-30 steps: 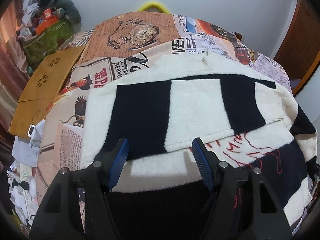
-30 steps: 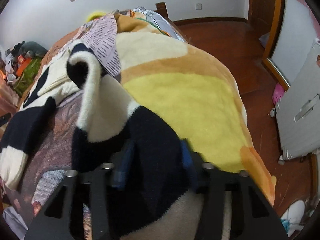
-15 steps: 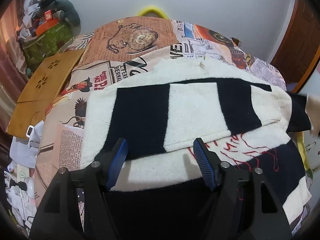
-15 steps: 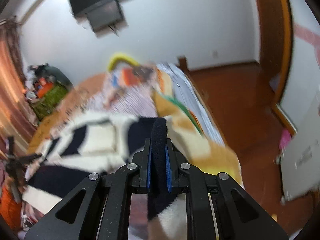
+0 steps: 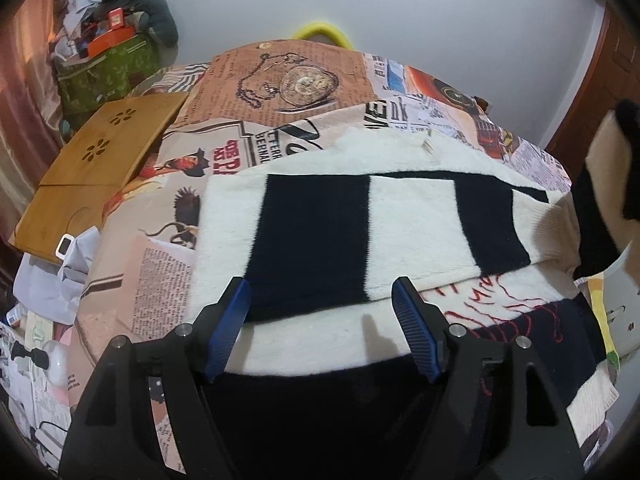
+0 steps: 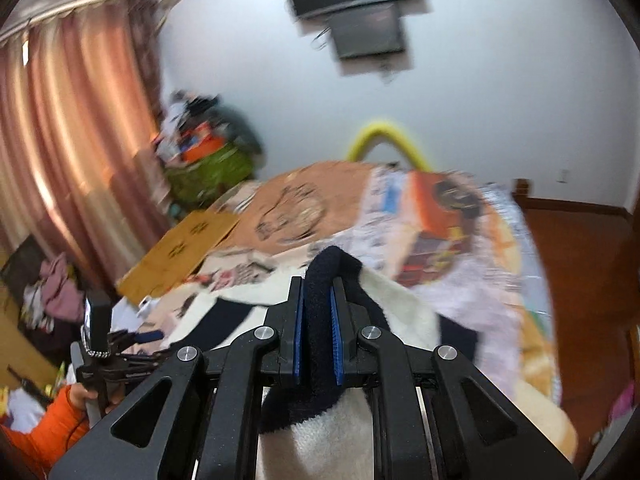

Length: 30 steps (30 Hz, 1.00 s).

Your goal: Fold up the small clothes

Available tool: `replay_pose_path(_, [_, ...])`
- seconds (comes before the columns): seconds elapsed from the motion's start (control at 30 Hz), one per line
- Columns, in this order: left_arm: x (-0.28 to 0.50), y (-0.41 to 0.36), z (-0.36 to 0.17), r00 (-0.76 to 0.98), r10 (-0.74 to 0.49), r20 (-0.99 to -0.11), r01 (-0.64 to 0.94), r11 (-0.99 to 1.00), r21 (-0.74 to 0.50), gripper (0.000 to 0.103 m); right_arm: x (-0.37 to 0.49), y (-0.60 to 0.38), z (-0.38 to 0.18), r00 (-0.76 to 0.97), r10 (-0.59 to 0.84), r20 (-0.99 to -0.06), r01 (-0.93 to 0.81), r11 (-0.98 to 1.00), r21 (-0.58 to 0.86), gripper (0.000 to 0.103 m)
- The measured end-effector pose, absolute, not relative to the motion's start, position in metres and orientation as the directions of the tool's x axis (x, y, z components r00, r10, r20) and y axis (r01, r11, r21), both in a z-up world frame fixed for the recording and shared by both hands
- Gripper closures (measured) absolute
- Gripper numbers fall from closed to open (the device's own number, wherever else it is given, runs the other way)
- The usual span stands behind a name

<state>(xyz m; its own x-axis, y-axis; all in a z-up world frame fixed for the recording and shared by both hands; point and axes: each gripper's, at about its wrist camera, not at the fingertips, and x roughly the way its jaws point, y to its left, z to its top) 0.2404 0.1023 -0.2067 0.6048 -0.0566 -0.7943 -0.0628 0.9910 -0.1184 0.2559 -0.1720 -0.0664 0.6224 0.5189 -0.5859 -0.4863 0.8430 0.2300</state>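
While the right gripper (image 6: 318,334) is clamped on a navy fold of the striped sweater's (image 5: 400,220) second sleeve, the left gripper (image 5: 322,330) hovers over the body, jaws opening and empty. Beyond, one sleeve (image 5: 360,232) already lies folded across the sweater on the newspaper-print bedspread (image 5: 288,80); the second sleeve and body folds remain.

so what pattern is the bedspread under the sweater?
Vintage newspaper collage print with a pocket watch, on the bedspread; clearest in the left wrist view.
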Motion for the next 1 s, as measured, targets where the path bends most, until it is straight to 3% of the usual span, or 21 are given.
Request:
replay_pose_path(0.23, [0.234, 0.111, -0.206, 0.603, -0.014, -0.798, -0.082, 0.994, -0.079, 0.029, 0.284, -0.108, -0.116, 0.47, 0.544, -0.696, -0.535, 0.802, 0.266, 0.081])
replay_pose_path(0.47, [0.24, 0.098, -0.198, 0.607, -0.008, -0.794, -0.053, 0.997, -0.051, 0.027, 0.27, -0.133, -0.107, 0.531, 0.531, -0.66, -0.534, 0.815, 0.226, 0.061])
replay_pose_path(0.7, [0.246, 0.054, -0.192, 0.601, -0.027, -0.799, 0.051, 0.999, 0.004, 0.026, 0.251, -0.187, -0.11, 0.608, 0.415, -0.676, -0.469, 0.876, 0.116, 0.052])
replay_pose_path(1.0, [0.26, -0.022, -0.189, 0.57, -0.087, -0.817, 0.222, 0.974, 0.051, 0.017, 0.23, -0.226, -0.155, 0.569, 0.337, -0.75, -0.423, 0.902, 0.083, 0.052])
